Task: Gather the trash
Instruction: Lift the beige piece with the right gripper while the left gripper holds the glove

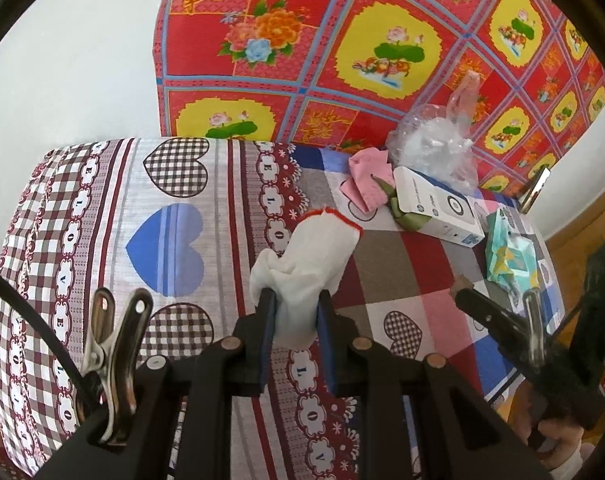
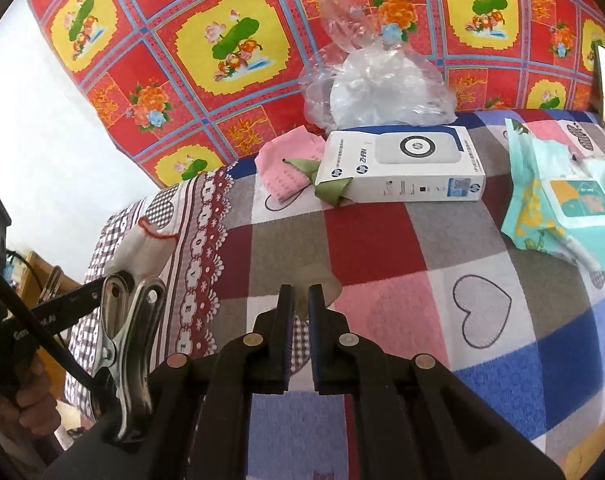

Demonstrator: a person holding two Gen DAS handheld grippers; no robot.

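Left gripper (image 1: 294, 304) clenched on white glove (image 1: 306, 256) above patterned bedspread (image 1: 174, 208). Right gripper (image 2: 300, 300) clamped on tan scrap (image 2: 318, 288). White box (image 2: 398, 168), plastic bag (image 2: 382, 84) lay at 12 o'clock; wipes pack (image 2: 562, 208) at 2 o'clock.

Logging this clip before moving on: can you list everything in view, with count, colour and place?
glove: 1, white with red cuff, held in the left gripper
small scrap: 1, beige-brown, pinched in the right gripper
box: 1, white, on the bedspread towards the wall
clear plastic bag: 1, transparent, behind the box
pink paper: 1, left of the box
green ribbon: 1, olive, at the box's left end
wipes pack: 1, teal, right of the box
bedspread: 1, chequered with hearts
wall cloth: 1, red and yellow floral
left gripper: black, shut on the glove
right gripper: black, shut on the scrap
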